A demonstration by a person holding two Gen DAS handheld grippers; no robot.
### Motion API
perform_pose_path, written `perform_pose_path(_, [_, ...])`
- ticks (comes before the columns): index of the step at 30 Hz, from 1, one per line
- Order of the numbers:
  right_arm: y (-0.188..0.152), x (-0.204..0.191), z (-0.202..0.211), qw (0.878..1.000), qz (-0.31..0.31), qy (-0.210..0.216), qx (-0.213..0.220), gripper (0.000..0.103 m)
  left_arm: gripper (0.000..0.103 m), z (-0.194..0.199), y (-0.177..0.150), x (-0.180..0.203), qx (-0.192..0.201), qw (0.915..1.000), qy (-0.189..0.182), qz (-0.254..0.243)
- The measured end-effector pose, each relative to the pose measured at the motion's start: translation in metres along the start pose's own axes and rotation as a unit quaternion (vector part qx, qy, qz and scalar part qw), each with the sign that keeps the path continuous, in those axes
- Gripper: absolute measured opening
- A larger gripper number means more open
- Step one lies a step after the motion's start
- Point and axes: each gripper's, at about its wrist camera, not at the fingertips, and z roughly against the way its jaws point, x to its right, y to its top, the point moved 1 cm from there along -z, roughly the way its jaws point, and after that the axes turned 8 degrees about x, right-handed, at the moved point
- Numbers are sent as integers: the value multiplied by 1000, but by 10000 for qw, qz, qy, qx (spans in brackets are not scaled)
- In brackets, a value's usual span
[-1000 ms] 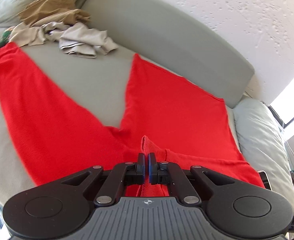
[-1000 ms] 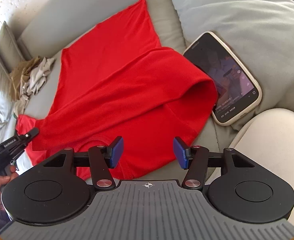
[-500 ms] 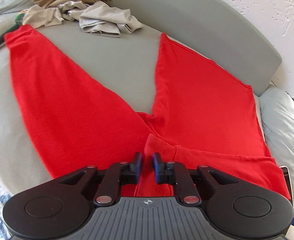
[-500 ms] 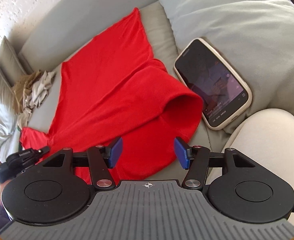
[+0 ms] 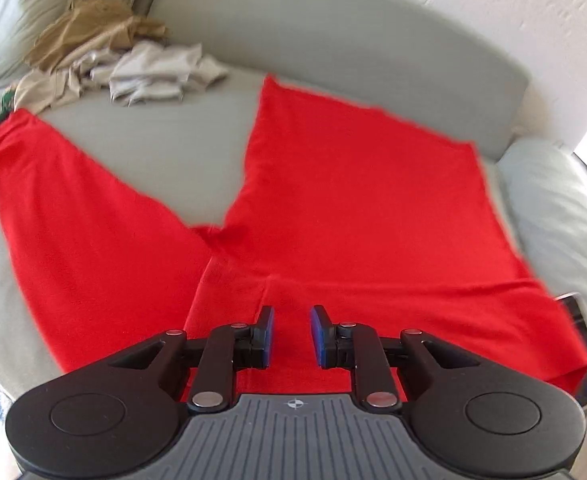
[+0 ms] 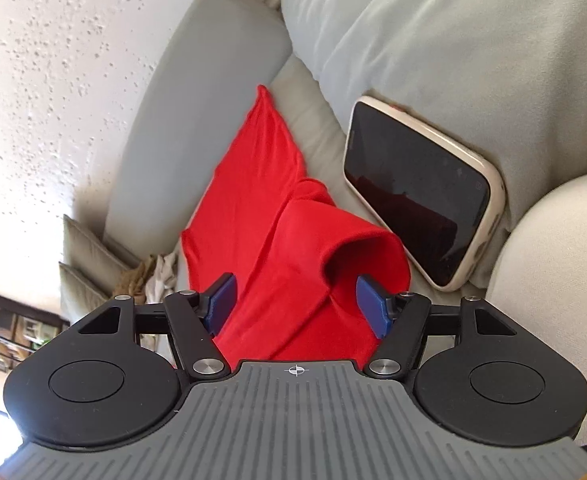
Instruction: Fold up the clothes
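One grey sofa (image 5: pixel 141 152) filled both views, its backrest curving below a white textured wall (image 6: pixel 53 80). Spread flat across its seat lay the red garment (image 5: pixel 353 184), the largest thing on it: two broad panels ran away from the left wrist camera and met in a puckered notch near the middle, with the near edge reaching under the gripper. In the right wrist view the same garment's (image 6: pixel 269 208) end was humped into a rolled, open fold just beside the phone. Pale cushions (image 6: pixel 433 40) stood at the sofa's end. A crumpled heap of tan and grey-white clothes (image 5: pixel 133 64) sat well apart from the red cloth, by the far cushions. A phone (image 6: pixel 421 196) in a cream case, its screen dark, leaned tilted against a cushion. The right gripper (image 6: pixel 297 304) had its blue pads wide apart and spreading, the rolled red fold between them but not pinched. The left gripper (image 5: pixel 291 334) showed a clear gap between its pads, narrowing, above the red cloth and gripping nothing.
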Motion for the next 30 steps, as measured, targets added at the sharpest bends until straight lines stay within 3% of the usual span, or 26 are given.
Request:
perform_pose_path(8, [-12, -5, -41, 9982, 565, 98, 189, 69, 13, -17, 1, -14, -364, 9990, -36, 247])
perform_pose_path(15, [-21, -18, -68, 9916, 964, 138, 853, 69, 13, -20, 1, -11, -401, 9992, -30, 52])
perform_pose_path(21, [-34, -37, -86, 9707, 1878, -325, 1464, 64, 13, -20, 2, -12, -415, 9991, -23, -34])
perform_pose_path(22, [-33, -37, -84, 9667, 1945, -457, 1602, 60, 13, -20, 2, -12, -413, 9991, -16, -23])
perform_pose_path(24, [-31, -39, -78, 9574, 2056, -729, 1893, 38, 13, -21, 2, -13, -409, 9992, -5, -7])
perform_pose_path(25, [-31, -40, -74, 9540, 2090, -857, 1969, 36, 13, -21, 2, -13, -408, 9992, -3, -11])
perform_pose_path(28, [-33, -41, -67, 9519, 2122, -1168, 1874, 36, 13, -21, 3, -13, -416, 9991, -4, -7])
perform_pose_path(30, [-37, -41, -57, 9507, 2183, -1381, 1713, 44, 13, -21, 3, -14, -432, 9991, -14, 22])
